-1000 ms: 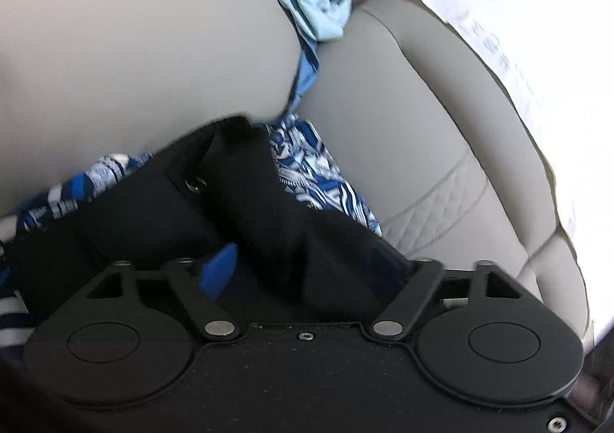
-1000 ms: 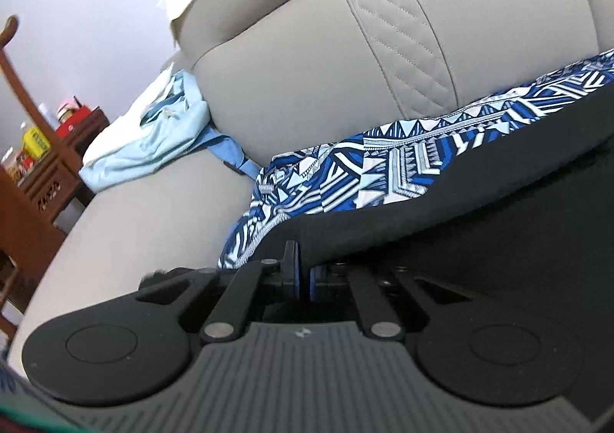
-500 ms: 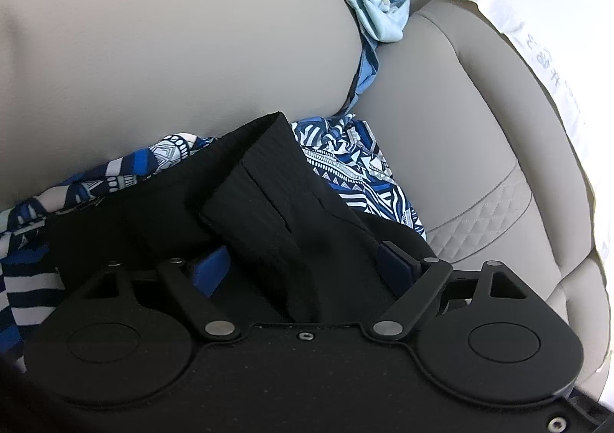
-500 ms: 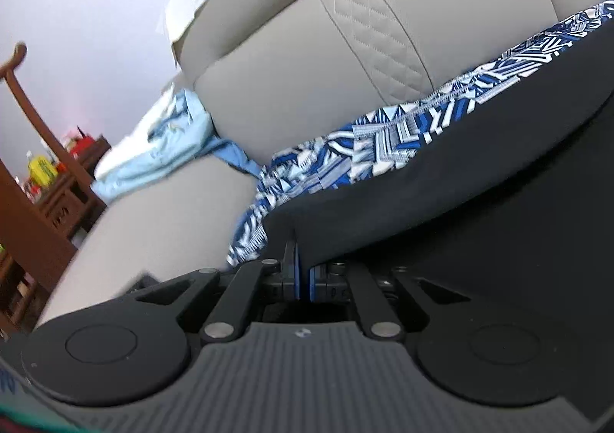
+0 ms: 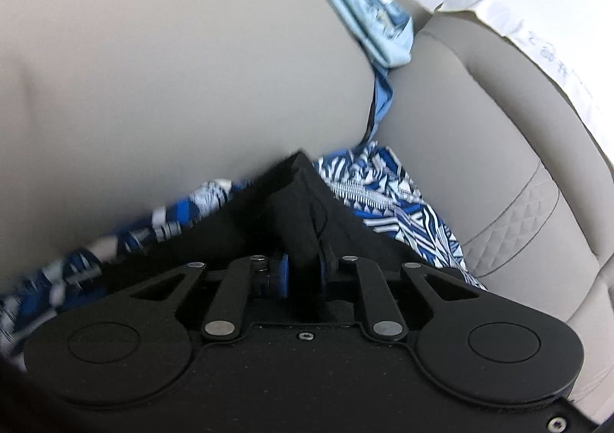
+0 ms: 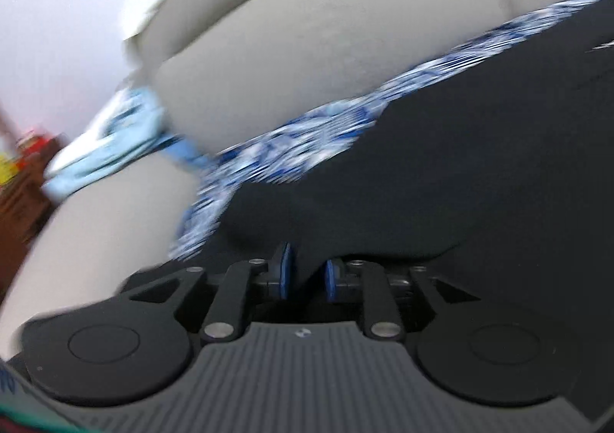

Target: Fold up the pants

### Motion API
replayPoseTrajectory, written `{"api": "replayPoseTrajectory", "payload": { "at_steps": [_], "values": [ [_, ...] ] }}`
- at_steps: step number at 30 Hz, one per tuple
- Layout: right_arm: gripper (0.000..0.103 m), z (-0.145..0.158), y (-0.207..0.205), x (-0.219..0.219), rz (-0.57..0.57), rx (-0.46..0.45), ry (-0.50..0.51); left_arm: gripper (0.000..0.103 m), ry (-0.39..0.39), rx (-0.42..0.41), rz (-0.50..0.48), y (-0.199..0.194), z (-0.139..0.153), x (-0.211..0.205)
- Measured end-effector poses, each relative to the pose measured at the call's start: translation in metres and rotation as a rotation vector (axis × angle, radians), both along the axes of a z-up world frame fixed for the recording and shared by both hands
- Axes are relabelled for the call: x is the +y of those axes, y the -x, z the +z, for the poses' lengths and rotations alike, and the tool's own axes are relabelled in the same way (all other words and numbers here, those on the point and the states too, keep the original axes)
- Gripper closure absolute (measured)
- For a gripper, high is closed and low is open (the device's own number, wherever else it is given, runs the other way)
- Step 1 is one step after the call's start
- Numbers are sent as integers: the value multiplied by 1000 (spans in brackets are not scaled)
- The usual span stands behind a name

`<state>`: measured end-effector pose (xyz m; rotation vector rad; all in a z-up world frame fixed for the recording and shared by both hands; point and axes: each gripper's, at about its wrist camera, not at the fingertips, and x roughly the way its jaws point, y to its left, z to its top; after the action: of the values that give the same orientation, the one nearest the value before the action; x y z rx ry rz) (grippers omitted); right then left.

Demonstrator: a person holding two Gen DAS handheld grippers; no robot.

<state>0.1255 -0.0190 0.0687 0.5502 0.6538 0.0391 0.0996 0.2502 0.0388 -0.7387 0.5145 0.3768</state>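
Observation:
The black pants [image 5: 268, 225] lie on a blue-and-white patterned cloth [image 5: 391, 199] spread over a beige sofa seat [image 5: 172, 68]. My left gripper [image 5: 302, 271] is closing, and its blue pads [image 5: 282, 273] pinch a raised fold of the black fabric. In the blurred right wrist view the black pants [image 6: 460, 164] fill the right side over the patterned cloth [image 6: 307, 133]. My right gripper [image 6: 308, 273] is opening. A gap shows between its blue pads [image 6: 286, 271], with dark fabric still lying loosely in it.
A light blue garment [image 5: 368, 18] is bunched in the crease between the seat and backrest [image 6: 288, 49]; it also shows as a light blue garment [image 6: 111, 141] at the left. A white printed sheet [image 5: 537, 49] drapes over the sofa back. Brown wooden furniture [image 6: 19, 195] stands beyond the sofa's end.
The left jaws went from wide apart to closed on a fold of the black pants. The right jaws, shut on the pants' edge before, have parted, and the right hand has shifted.

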Motion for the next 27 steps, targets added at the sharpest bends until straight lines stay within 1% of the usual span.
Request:
{"api": "replayPoseTrajectory", "payload": {
  "at_steps": [4, 6, 7, 8, 9, 11, 12, 13, 17, 18, 19, 20, 21, 22, 23, 24, 25, 27],
  "values": [
    [74, -4, -19, -44, -192, 21, 7, 90, -29, 3, 18, 0, 5, 2],
    [74, -6, -28, -69, -272, 33, 33, 90, -38, 10, 25, -1, 7, 4],
    [73, -7, -33, -81, -308, 41, 50, 90, -35, 13, 27, -2, 6, 5],
    [62, -9, -37, -94, -338, 51, 63, 90, -29, 16, 25, -2, 5, 6],
    [65, -11, -40, -108, -364, 53, 68, 90, -27, 19, 24, -3, 5, 7],
    [64, -12, -45, -132, -377, 39, 69, 90, -23, 24, 23, -3, 3, 7],
    [61, -12, -50, -143, -366, 33, 68, 90, -23, 27, 24, -4, 2, 8],
    [54, -11, -56, -153, -367, 38, 68, 90, -22, 30, 24, -4, 2, 8],
    [49, -11, -82, -195, -364, 46, 36, 90, -23, 46, 28, -8, 2, 8],
    [49, -13, -88, -203, -352, 55, 34, 90, -25, 51, 29, -8, 3, 7],
    [54, -14, -93, -209, -346, 56, 34, 90, -27, 56, 31, -8, 3, 6],
    [88, -15, -98, -214, -349, 73, 45, 90, -31, 60, 33, -9, 4, 4],
    [97, -14, -102, -221, -358, 98, 50, 90, -31, 61, 32, -9, 5, 3],
    [97, -13, -99, -224, -363, 102, 37, 90, -28, 59, 30, -8, 5, 2],
    [98, -9, -95, -229, -359, 85, 20, 90, -29, 55, 25, -6, 6, 2],
    [98, -4, -91, -231, -350, 68, 31, 90, -33, 49, 16, -5, 8, 1],
    [98, 2, -84, -231, -340, 44, 64, 90, -38, 42, 9, -3, 9, 0],
    [98, 16, -63, -226, -324, -5, 160, 90, -68, 27, -8, 2, 14, -4]
  ]
}}
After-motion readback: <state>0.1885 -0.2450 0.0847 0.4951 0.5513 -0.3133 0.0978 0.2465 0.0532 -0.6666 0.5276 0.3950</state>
